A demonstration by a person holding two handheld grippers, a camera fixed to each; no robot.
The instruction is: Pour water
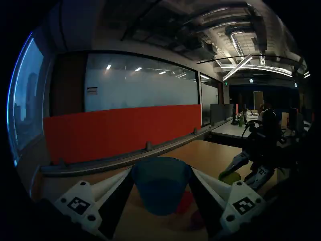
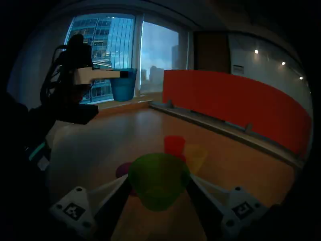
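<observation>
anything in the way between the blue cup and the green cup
Nothing visible does. The left gripper holds the blue cup raised, the right gripper holds the green cup, with open air between them. The red cup stands on the table beyond the green one.

Overall: dim in both views, colours are dull.
Sources: white ceiling strip lamps [image 1: 236,67] in left gripper view; blue daylight from windows [image 2: 120,48] in right gripper view.
Glare: small lamp spots on glass wall [image 1: 140,80].
Silhouette: left gripper [image 2: 124,74] mostly dark against the windows.
Distortion: straight lines bend near edges.
Focus: green cup [image 2: 158,184] is soft.
</observation>
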